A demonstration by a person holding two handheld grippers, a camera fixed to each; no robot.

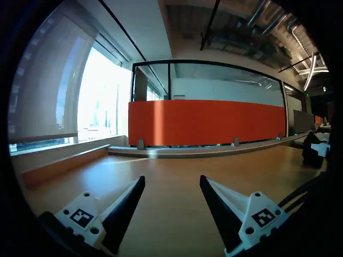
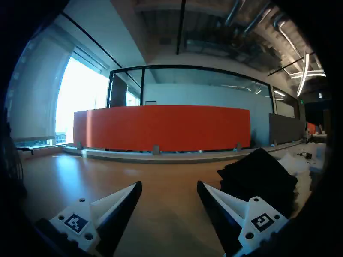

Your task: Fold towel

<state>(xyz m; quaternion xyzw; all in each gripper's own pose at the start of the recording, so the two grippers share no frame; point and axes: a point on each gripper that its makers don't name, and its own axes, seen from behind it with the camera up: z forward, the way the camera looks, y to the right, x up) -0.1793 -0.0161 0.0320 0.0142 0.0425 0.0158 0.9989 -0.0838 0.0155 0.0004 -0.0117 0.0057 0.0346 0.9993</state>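
Your left gripper [image 1: 172, 177] and right gripper [image 2: 169, 183] both stand open and empty above the wooden bench [image 1: 171, 214]. A black folded towel stack [image 2: 262, 180] lies near your right gripper.

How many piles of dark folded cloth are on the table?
1: a dark folded pile sits on the wooden table, just beyond the right gripper, toward the right of its view. Others may lie out of sight.

orange partition [image 1: 206, 122] behind wooden table [image 1: 171, 197]
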